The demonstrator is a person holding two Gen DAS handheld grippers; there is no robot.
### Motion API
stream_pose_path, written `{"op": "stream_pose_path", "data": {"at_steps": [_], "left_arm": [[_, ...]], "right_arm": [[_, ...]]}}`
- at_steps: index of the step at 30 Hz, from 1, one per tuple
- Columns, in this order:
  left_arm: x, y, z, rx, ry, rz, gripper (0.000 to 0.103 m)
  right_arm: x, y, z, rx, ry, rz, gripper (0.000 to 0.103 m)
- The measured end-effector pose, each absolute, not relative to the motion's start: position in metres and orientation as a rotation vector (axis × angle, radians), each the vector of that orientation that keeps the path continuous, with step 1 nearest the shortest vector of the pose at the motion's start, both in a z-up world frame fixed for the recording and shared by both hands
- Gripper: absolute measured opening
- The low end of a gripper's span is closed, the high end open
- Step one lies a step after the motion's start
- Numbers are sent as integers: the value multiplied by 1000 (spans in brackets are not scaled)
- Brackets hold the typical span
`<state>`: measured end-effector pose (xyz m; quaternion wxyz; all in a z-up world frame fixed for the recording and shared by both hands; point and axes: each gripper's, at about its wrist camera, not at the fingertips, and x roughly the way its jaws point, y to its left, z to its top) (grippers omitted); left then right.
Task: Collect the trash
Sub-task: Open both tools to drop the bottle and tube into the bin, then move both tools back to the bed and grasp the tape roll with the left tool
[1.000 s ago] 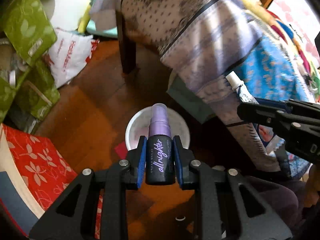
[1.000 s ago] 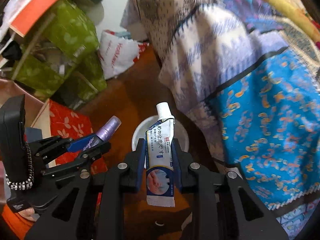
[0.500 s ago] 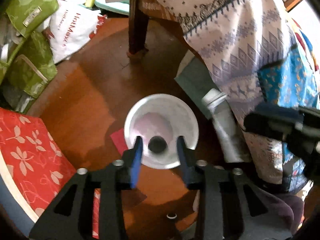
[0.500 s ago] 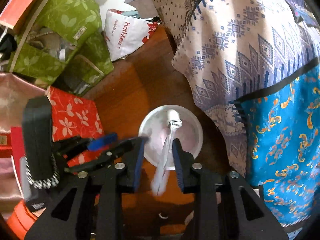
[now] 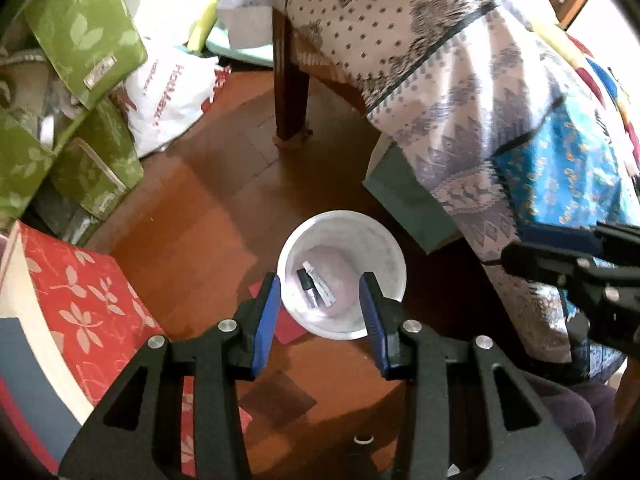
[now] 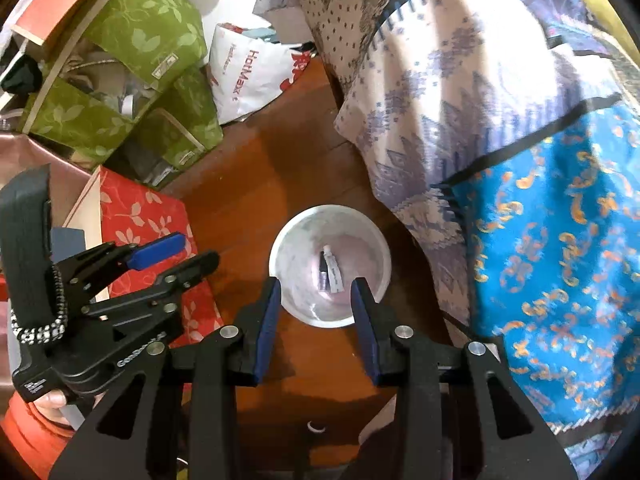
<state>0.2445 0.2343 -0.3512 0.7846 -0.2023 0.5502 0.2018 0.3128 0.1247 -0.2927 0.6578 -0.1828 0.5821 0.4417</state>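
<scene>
A white bin [image 5: 376,236] stands on the wooden floor, straight below both grippers. At its bottom lie a dark spray bottle [image 5: 306,289] and a white tube [image 5: 321,286], side by side. My left gripper [image 5: 319,308] hangs above the bin, open, with nothing between its blue pads. In the right wrist view the bin [image 6: 296,240] shows the bottle [image 6: 322,271] and tube [image 6: 333,271] too. My right gripper [image 6: 316,308] is also open and empty above it. Each gripper appears in the other's view: the left gripper [image 6: 192,250] at the left, the right gripper [image 5: 516,244] at the right.
Green leaf-print bags [image 5: 80,32] and a white plastic shopping bag [image 5: 168,92] crowd the far left. A red floral box [image 5: 80,292] lies close on the left. A dark table leg [image 5: 290,92] and hanging patterned cloth [image 5: 460,80] border the bin at the back and right.
Both grippers opened. The spray bottle left the left gripper and the tube left the right one; both now lie in the bin. Both views now look more steeply down.
</scene>
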Motion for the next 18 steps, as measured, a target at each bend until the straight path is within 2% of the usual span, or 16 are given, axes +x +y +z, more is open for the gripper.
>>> {"op": "stream_pose_path", "data": {"at_steps": [18], "left_arm": [[260, 146, -213, -277, 943, 359, 40]], "right_arm": [[323, 18, -168, -261, 1008, 904, 33]]}}
